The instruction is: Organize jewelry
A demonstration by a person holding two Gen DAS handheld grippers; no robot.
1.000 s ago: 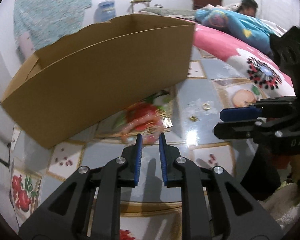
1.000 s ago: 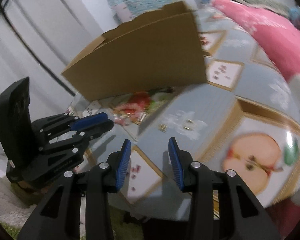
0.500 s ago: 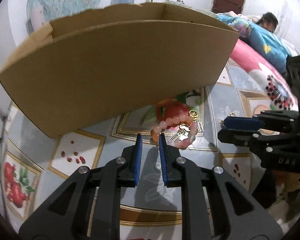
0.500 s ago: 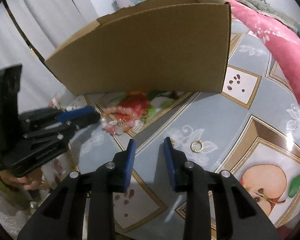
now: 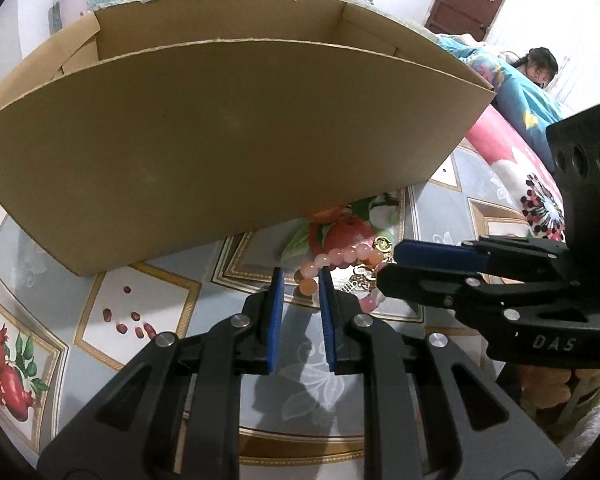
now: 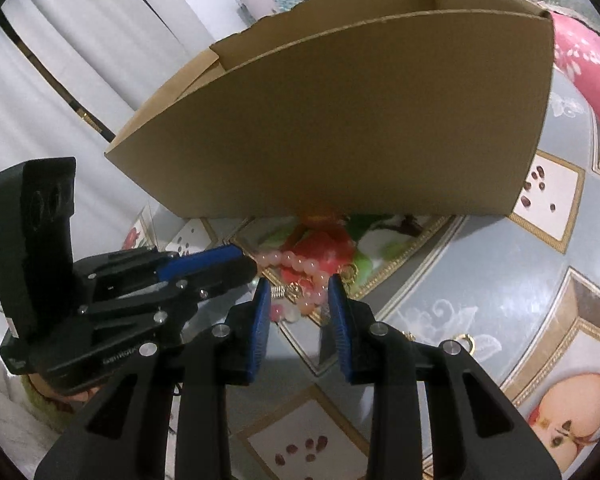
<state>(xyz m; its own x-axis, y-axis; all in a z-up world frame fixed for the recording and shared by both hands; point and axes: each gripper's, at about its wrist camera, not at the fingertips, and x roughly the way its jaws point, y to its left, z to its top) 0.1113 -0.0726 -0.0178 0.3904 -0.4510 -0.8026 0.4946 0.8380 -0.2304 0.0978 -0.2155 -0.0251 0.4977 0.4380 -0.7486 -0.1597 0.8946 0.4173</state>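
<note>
A bracelet of pink beads with small gold charms lies on the patterned table just in front of a cardboard box. My left gripper points down at the bracelet's left end. Its jaws stand a narrow gap apart, one bead shows between the tips, and nothing is gripped. My right gripper reaches in from the other side. Its blue pads stand on either side of the bracelet without pressing it. Each gripper shows in the other's view: the right gripper and the left gripper.
The tall box is open at the top and close behind the bracelet. A gold ring lies on the table to the right. A pink blanket and a person lying on a bed are behind.
Both grippers have moved in toward the bracelet, which now lies at their tips. The right jaws have narrowed. The left gripper has rolled and its gap is unchanged.
</note>
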